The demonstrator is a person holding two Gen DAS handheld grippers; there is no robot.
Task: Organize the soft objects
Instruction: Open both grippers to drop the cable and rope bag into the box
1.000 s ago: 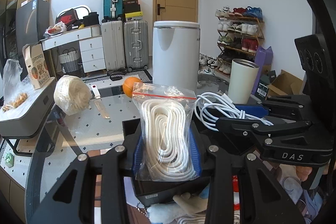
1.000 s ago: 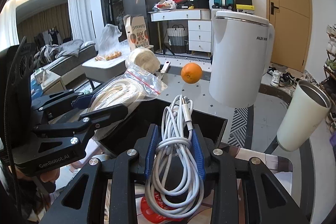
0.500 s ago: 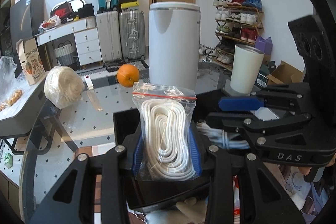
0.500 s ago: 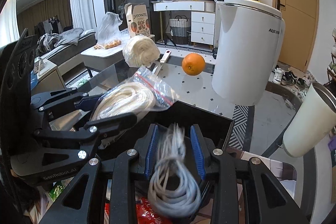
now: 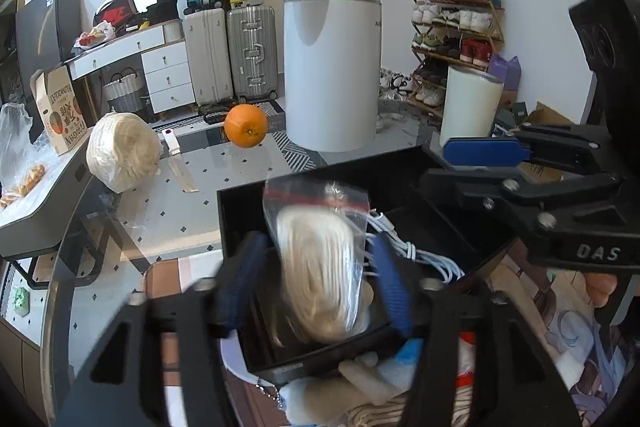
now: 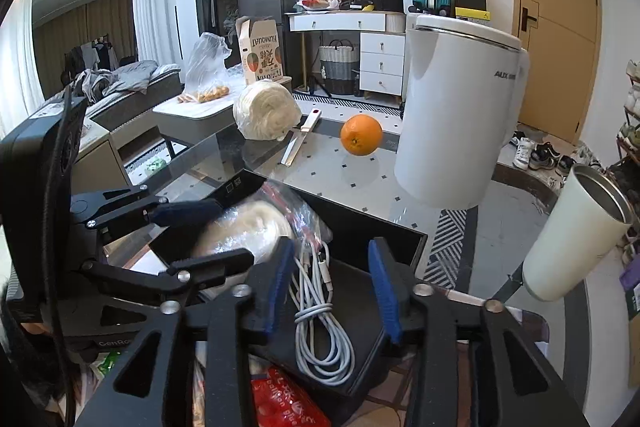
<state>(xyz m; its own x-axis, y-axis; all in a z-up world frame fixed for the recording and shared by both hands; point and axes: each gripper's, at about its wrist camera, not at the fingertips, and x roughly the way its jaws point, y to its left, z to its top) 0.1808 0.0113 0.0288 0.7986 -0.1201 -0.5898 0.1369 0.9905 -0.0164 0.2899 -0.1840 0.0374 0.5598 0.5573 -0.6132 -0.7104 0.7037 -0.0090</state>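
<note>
Judging from the black box [image 5: 400, 179] on the desk [image 5: 132, 215], two items are already delivered: the bagged rope [image 5: 320, 259] drops between the spread left hand-held gripper [image 5: 316, 287], the white cable [image 6: 320, 311] lies inside below the spread right hand-held gripper [image 6: 332, 287], both just opened; the yarn ball [image 6: 266, 117] is left outside

Each fisheye camera sits just behind its own gripper, looking forward and down, close over an open black rectangular box [image 5: 400, 179] at frame bottom. The left view faces the tall white cylindrical appliance [image 5: 332, 67]; the right view sees it at right. Both share the round orange fruit [image 6: 361, 135].
</note>
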